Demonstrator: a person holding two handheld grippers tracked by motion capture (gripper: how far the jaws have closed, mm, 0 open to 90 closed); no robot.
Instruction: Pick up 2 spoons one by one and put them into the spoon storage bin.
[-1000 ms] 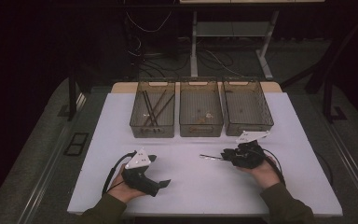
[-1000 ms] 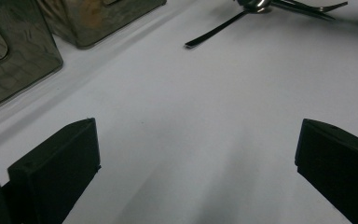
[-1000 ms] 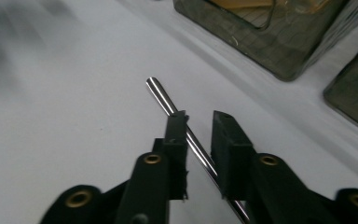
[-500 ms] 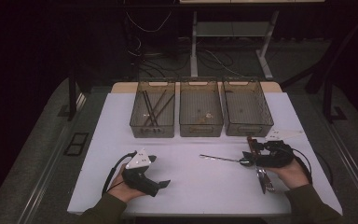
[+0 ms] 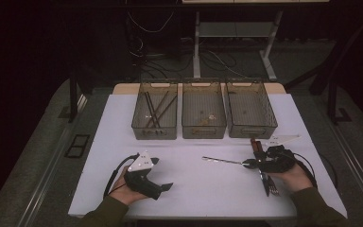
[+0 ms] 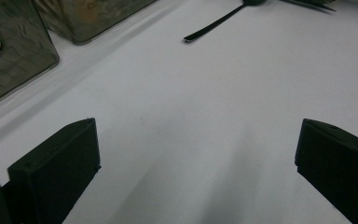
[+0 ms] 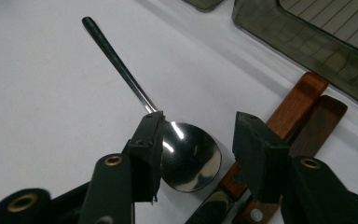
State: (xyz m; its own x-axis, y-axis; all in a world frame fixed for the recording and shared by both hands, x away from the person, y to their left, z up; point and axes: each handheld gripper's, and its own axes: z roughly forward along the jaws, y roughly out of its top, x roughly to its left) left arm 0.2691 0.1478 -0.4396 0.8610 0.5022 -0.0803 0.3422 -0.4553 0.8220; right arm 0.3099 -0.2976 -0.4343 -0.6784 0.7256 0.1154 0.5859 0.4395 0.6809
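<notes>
Right gripper view: right tongs (image 7: 196, 140) are standing partly open over a spoon's (image 7: 189, 154) bowl at lower centre, gripping nothing, wooden-handled utensils (image 7: 303, 112) lying just right. Left tongs (image 6: 191, 158) are gaping wide and empty above the white tabletop (image 5: 194, 175). Three bins (image 5: 203, 113) are sitting at upper centre.

Left gripper (image 5: 163, 187) fingers spread wide; right gripper (image 7: 198, 140) fingers parted.

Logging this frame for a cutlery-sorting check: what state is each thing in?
Left gripper: open, holding nothing.
Right gripper: open over the spoon's bowl.
Spoon: flat on table, not gripped.
Left bin: holds dark sticks.
Right bin: looks empty.
Wooden-handled utensils: lying side by side.
</notes>
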